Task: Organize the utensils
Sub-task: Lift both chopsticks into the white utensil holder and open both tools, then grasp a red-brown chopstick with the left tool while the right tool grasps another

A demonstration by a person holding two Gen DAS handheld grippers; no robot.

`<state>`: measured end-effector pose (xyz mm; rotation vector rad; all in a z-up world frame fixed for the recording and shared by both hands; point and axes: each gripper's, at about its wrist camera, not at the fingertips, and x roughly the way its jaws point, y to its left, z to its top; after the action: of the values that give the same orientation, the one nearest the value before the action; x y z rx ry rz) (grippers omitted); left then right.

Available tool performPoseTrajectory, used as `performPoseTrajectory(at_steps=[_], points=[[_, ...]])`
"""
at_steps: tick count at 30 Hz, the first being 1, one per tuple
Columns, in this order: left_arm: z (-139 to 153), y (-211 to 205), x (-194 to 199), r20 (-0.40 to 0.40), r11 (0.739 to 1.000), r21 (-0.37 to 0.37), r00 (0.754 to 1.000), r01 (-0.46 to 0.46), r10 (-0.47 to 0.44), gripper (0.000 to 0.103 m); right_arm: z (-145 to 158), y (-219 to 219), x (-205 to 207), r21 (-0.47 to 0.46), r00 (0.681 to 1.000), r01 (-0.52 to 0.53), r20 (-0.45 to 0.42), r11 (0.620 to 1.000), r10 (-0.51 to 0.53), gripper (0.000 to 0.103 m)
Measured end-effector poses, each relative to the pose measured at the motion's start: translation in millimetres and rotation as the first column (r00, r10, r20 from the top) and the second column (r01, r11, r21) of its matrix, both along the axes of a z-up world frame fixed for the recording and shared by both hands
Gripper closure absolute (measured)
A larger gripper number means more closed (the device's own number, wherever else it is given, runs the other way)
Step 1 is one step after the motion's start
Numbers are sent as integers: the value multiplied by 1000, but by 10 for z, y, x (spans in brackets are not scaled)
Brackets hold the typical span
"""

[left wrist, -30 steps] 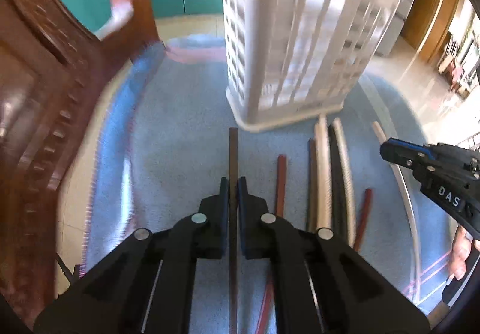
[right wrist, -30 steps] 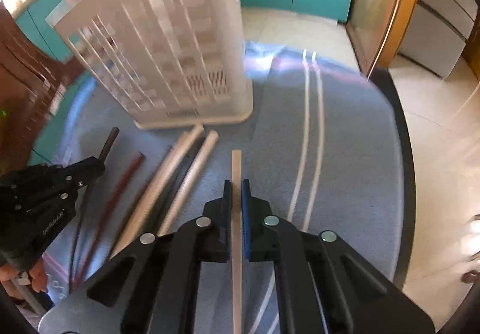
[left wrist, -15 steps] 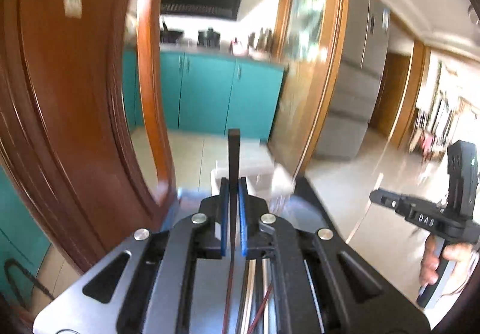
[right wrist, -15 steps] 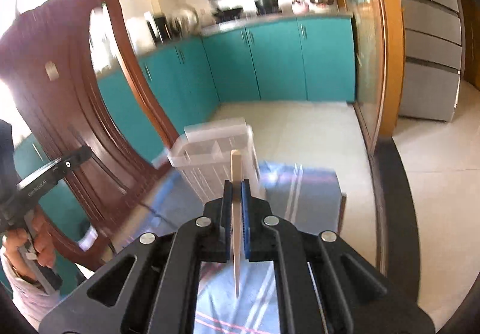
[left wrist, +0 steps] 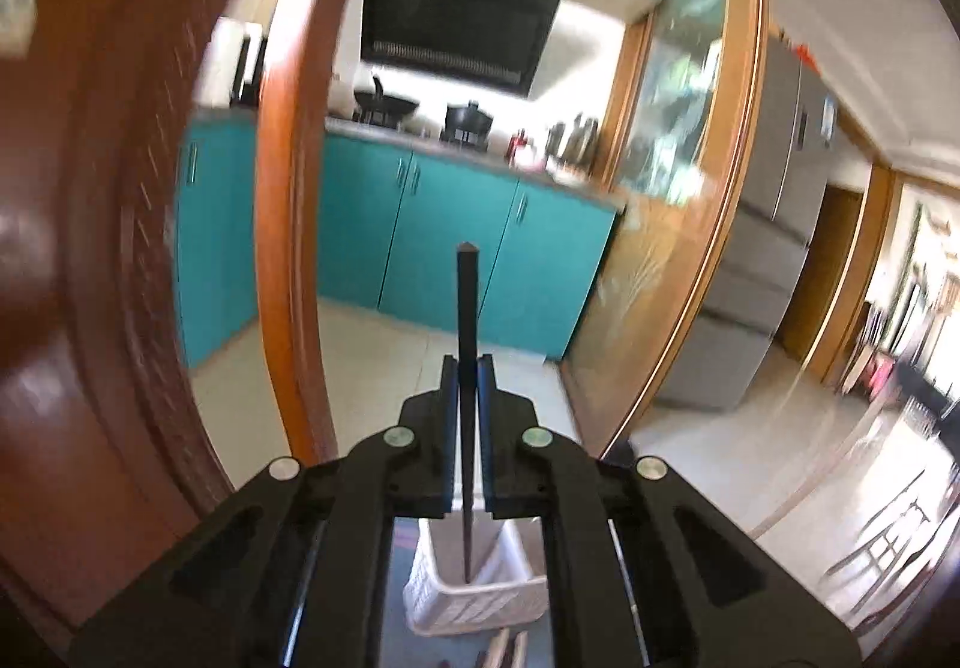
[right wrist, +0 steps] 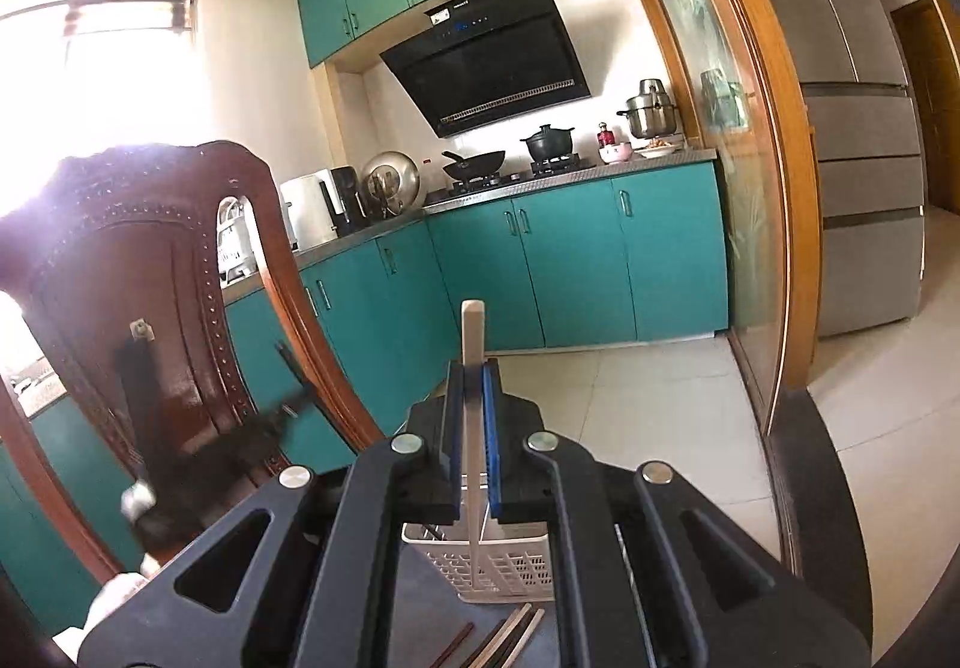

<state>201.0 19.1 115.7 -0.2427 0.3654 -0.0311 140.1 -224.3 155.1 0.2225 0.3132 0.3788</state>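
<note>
My left gripper (left wrist: 467,386) is shut on a dark brown chopstick (left wrist: 466,308), held upright with its lower tip over the white slatted basket (left wrist: 480,599) below. My right gripper (right wrist: 473,392) is shut on a pale wooden chopstick (right wrist: 472,332), also upright, its lower end in front of the same basket (right wrist: 498,569). Several more chopsticks (right wrist: 510,635) lie on the blue cloth in front of the basket. The left gripper shows blurred at the left of the right wrist view (right wrist: 240,440).
A carved dark wooden chair back (right wrist: 174,308) stands close on the left and also shows in the left wrist view (left wrist: 120,248). Teal kitchen cabinets (right wrist: 570,260), a glass sliding door (right wrist: 738,188) and a grey fridge (right wrist: 858,128) are behind. The dark table edge (right wrist: 810,488) curves at right.
Both grippers have lifted and tilted their chopsticks from lying flat on the cloth to upright above the basket. The basket now sits low between the fingers in both views.
</note>
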Motion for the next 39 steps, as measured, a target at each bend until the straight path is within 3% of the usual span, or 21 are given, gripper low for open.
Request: performPoseTrajectory(at_steps=[5, 7, 8, 12, 15, 19, 21, 25, 26, 27, 29, 32, 34, 36, 38, 39], points=[[-424, -9, 159, -85, 1000, 6, 996, 15, -14, 91, 24, 10, 19, 20, 998, 41, 54, 999, -42, 96], [-446, 55, 123, -81, 1000, -6, 997, 13, -13, 64, 43, 9, 73, 34, 994, 71, 81, 997, -73, 96], [-446, 84, 59, -67, 1000, -9, 998, 5, -6, 62, 54, 15, 98, 43, 992, 82, 94, 996, -86, 96], [-510, 143, -257, -49, 1000, 20, 999, 22, -21, 60, -11, 126, 269, 39, 980, 132, 145, 990, -136, 96], [-758, 154, -551, -73, 997, 64, 997, 41, -37, 59, -185, 232, 423, 3, 982, 136, 135, 991, -135, 96], [-1282, 179, -609, -194, 994, 38, 976, 106, -97, 59, -582, 352, 647, -55, 990, 134, 58, 989, -131, 96], [-1490, 151, -536, -283, 990, 20, 951, 140, -129, 59, -759, 371, 700, -76, 990, 140, 18, 987, -139, 96], [-1603, 32, -457, -338, 980, 73, 929, 184, -149, 59, -918, 350, 667, -101, 989, 143, -29, 985, -147, 95], [-1593, 1, -419, -352, 979, 77, 924, 190, -151, 59, -933, 327, 615, -105, 988, 148, -29, 983, -152, 90], [-1599, -13, -405, -362, 978, 80, 920, 192, -151, 59, -932, 294, 558, -111, 987, 156, -26, 981, -160, 77], [-1660, -58, -357, -396, 977, 95, 907, 193, -141, 59, -937, 205, 355, -107, 984, 173, -18, 979, -176, 61], [-1761, -41, -362, -426, 977, 117, 898, 179, -114, 59, -973, -3, -25, -52, 979, 202, -23, 978, -203, 56], [-1783, -9, -341, -436, 978, 123, 895, 166, -97, 59, -1088, -124, -244, -11, 976, 207, -72, 978, -207, 56], [-1801, 23, -318, -442, 981, 110, 892, 157, -94, 59, -1380, -158, -304, 10, 954, 186, -239, 982, -179, 56], [-1836, 19, -310, -449, 982, 109, 889, 157, -92, 59, -1759, -92, -226, 27, 898, 126, -428, 992, -103, 57], [-1849, 10, -324, -451, 981, 112, 888, 158, -91, 59, -2072, -36, -160, 69, 833, 94, -552, 993, -41, 60]])
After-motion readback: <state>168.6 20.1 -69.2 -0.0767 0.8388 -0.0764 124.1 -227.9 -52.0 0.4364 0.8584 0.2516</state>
